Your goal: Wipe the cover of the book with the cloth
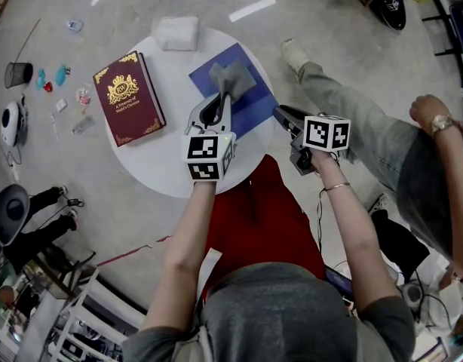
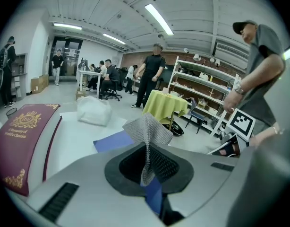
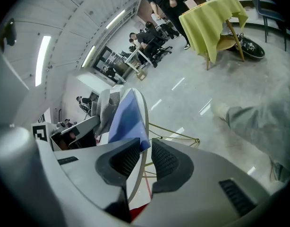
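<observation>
A maroon book (image 1: pixel 128 98) (image 2: pixel 20 145) with gold ornament lies on the left of the round white table (image 1: pixel 171 168). On the table's right lies a flat blue book (image 1: pixel 246 104) (image 2: pixel 112 141) (image 3: pixel 128 115). My left gripper (image 1: pixel 222 96) (image 2: pixel 147 162) hovers over the blue book, shut on a grey cloth (image 1: pixel 231 78) (image 2: pixel 147 129) that stands up from its jaws. My right gripper (image 1: pixel 280 114) (image 3: pixel 145 157) is at the table's right rim, open; the rim and the blue book's near corner run between its pads, with a gap showing.
A white crumpled bag (image 1: pixel 176 32) (image 2: pixel 93 110) sits at the table's far edge. A person's leg (image 1: pixel 344 111) and shoe (image 1: pixel 294 53) are close on the right. Small items and a black bin (image 1: pixel 18 74) lie on the floor at left. A yellow-draped table (image 2: pixel 166 105) stands beyond.
</observation>
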A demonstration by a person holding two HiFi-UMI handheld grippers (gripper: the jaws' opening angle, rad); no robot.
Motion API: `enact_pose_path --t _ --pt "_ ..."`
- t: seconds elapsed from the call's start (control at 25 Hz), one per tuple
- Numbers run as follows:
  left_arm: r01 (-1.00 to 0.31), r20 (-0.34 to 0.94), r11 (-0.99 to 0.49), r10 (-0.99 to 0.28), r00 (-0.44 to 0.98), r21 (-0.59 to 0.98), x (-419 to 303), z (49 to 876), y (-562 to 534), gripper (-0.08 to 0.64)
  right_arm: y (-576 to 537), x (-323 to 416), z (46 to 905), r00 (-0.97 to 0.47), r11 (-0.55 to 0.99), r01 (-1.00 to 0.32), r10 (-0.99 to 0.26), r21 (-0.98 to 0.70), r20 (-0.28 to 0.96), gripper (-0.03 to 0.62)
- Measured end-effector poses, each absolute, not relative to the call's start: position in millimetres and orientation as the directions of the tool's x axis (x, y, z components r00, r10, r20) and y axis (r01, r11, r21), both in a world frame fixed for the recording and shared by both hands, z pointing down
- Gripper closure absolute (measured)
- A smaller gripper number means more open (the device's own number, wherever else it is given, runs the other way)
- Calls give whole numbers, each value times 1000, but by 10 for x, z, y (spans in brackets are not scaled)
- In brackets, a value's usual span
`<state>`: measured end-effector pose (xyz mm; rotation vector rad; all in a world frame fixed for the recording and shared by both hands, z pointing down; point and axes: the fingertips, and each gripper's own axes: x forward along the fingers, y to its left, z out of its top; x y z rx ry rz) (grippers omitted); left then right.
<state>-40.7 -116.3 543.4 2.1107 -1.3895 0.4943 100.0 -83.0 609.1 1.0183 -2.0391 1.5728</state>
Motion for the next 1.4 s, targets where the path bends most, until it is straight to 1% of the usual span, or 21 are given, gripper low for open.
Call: enact_pose_path --t 0.08,0.48,0.92,1.08,1.4 --pt "-919 579 -304 -714 393 250 -413 5430 -1157 535 -826 983 6087 -674 129 -728 -314 -674 668 517" --pt "-924 572 -295 -726 382 242 -467 5390 -1109 535 -842 980 5983 -680 133 -718 -342 -683 648 540" --pt "-930 557 -286 -745 367 229 -519 5275 -1070 535 -842 967 5782 -693 168 -706 -364 -688 622 554" --pt "-933 551 -282 -754 359 223 -535 5201 -1042 535 -796 982 5701 -701 203 -701 -369 -684 609 557" --pt "-937 535 -274 -770 348 216 -571 5073 -987 535 -761 1038 5447 -682 262 -720 -440 -643 585 558"
